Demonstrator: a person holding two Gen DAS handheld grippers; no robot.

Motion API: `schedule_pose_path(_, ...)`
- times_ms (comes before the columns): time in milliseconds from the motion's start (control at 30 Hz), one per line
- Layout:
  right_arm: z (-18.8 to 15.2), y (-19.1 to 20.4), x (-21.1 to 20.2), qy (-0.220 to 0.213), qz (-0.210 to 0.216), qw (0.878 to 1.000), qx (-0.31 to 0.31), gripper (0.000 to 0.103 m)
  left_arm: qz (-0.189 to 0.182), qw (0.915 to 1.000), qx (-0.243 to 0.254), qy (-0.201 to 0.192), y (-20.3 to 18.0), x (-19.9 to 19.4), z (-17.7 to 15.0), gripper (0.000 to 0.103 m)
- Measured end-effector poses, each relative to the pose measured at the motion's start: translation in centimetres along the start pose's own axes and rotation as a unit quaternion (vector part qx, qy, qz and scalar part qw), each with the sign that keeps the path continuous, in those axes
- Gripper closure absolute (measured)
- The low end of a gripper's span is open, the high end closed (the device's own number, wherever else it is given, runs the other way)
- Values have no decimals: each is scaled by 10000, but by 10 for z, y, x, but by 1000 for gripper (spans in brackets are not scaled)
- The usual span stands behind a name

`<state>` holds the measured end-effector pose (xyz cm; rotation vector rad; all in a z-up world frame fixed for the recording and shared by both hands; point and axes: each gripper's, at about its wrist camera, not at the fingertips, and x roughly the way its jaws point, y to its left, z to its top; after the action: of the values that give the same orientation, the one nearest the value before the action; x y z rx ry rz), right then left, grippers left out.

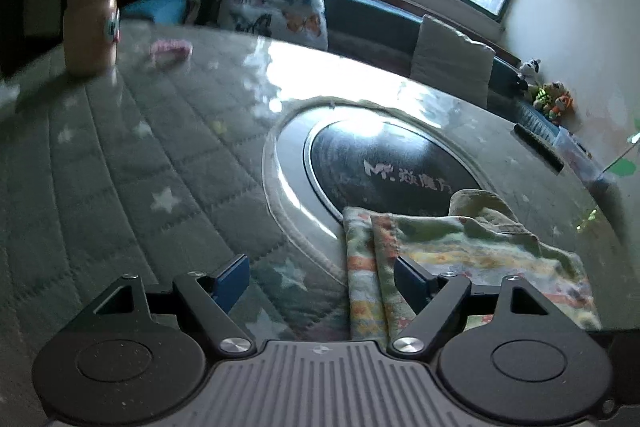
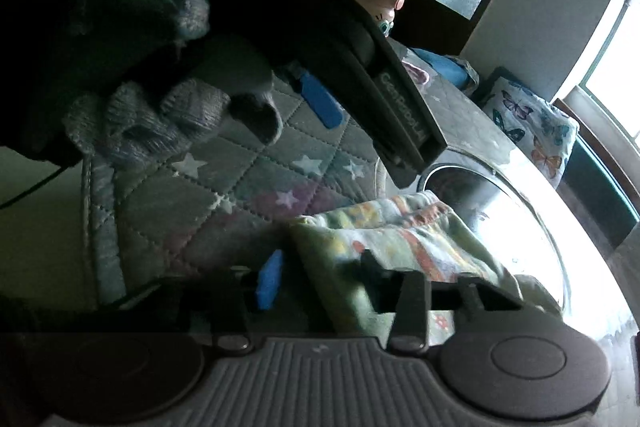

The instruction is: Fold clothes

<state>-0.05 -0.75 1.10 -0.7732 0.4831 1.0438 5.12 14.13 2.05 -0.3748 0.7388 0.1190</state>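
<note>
The patterned garment (image 1: 460, 259) is laid folded on the table (image 1: 400, 95), partly over the dark round inset (image 1: 392, 167). The left tongs (image 1: 322, 281) are held apart at the garment's near edge, gripping nothing. The right tongs (image 2: 320, 279) are likewise spread apart over the garment (image 2: 400, 239), unclamped.

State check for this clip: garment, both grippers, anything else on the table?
Patterned garment: partly folded, lying on the table, rumpled at the far end.
Left gripper: open, fingers straddling the garment's edge.
Right gripper: open, over the garment.
Pink bottle: upright, blurred.
</note>
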Motion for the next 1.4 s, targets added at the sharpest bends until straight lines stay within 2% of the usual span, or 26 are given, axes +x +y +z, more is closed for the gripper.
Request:
schedule_pose_path(100, -1, -9, -2, -27, 71, 9995, 318, 89, -159, 9994, -268, 150, 3, 3, 1, 21)
schedule_pose_path(167, -3, -18, -9, -132, 178, 9977, 633, 92, -269, 9984, -436, 226, 3, 4, 2, 21)
schedule_pose_path(400, -10, -47, -33, -539, 291, 9884, 1391, 94, -750, 9897, -1111, 512, 3, 11, 4, 22)
schedule_pose_path(533, -17, -56, -45, -701, 319, 9838, 1621, 95, -978, 9858, -1225, 600, -5, 18, 5, 23)
schedule_pose_path(633, -23, -58, -53, -798, 351, 9812, 1719, 95, -1082, 9843, -1233, 651, -11, 23, 4, 36)
schedule_pose_path(700, -27, -57, -56, -846, 375, 9801, 1753, 95, -1120, 9838, -1213, 693, -15, 27, 3, 56)
schedule_pose_path(733, -28, -57, -57, -861, 383, 9798, 1761, 95, -1132, 9838, -1190, 723, -16, 28, 2, 63)
schedule_pose_path(767, -30, -56, -58, -876, 391, 9795, 1769, 95, -1138, 9838, -1168, 746, -17, 30, 1, 74)
schedule_pose_path(800, -31, -56, -58, -881, 400, 9793, 1779, 95, -1144, 9838, -1147, 769, -17, 31, -1, 81)
schedule_pose_path(900, -36, -58, -57, -890, 431, 9779, 1841, 93, -1130, 9846, -1088, 770, -18, 32, -3, 88)
schedule_pose_path(1000, -46, -63, -62, -928, 461, 9732, 2051, 90, -1090, 9859, -1022, 750, -18, 33, -3, 90)
schedule_pose_path(1133, -64, -80, -73, -980, 229, 9637, 2472, 90, -1043, 9872, -971, 722, -21, 34, -3, 90)
schedule_pose_path(1300, -99, -126, -75, -727, -606, 9410, 3248, 89, -1015, 9877, -957, 709, -23, 35, -3, 90)
schedule_pose_path(1400, -124, -151, -69, -458, -1000, 9232, 3682, 88, -990, 9882, -927, 715, -25, 36, -2, 90)
